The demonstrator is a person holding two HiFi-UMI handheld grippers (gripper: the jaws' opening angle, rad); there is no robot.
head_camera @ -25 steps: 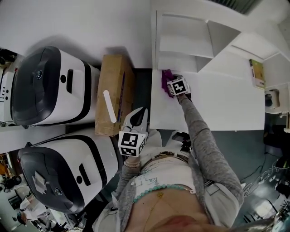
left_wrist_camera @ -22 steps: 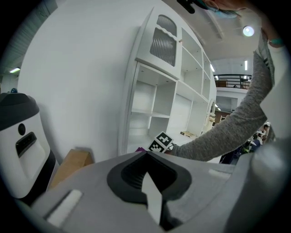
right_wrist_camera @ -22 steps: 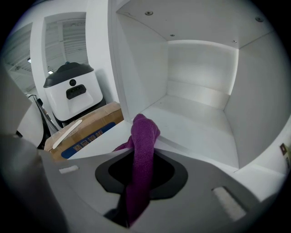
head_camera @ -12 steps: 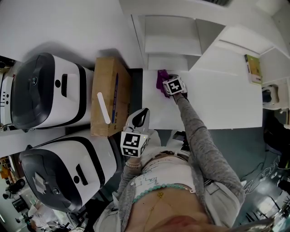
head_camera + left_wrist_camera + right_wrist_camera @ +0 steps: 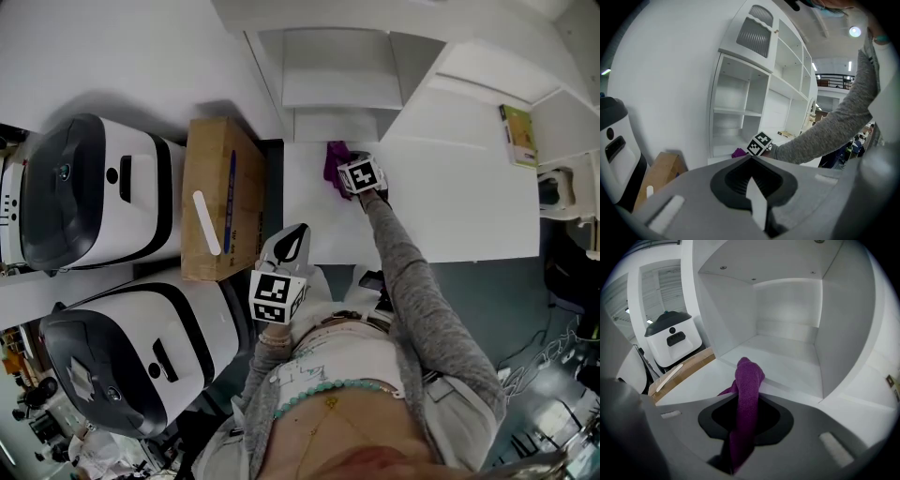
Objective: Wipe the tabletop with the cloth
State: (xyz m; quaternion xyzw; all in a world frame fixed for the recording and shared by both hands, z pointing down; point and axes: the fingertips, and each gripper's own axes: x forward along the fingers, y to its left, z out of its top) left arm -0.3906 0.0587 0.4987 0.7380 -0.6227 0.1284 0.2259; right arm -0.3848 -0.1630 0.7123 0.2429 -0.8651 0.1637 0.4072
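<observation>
Near us: we are holding left gripper [image 5: 289,242] back by our body, jaws together, nothing in them, probably parking it clear of wiping arm. Farther out: we are reaching right gripper [image 5: 740,446] to far left corner of tabletop [image 5: 450,216], jaws clamped on purple cloth [image 5: 748,380], cloth meeting surface just before shelf unit [image 5: 337,80]. Tabletop white, mostly bare. Beside it, cardboard box [image 5: 220,197] and white machines [image 5: 94,183] are sitting against wall.
</observation>
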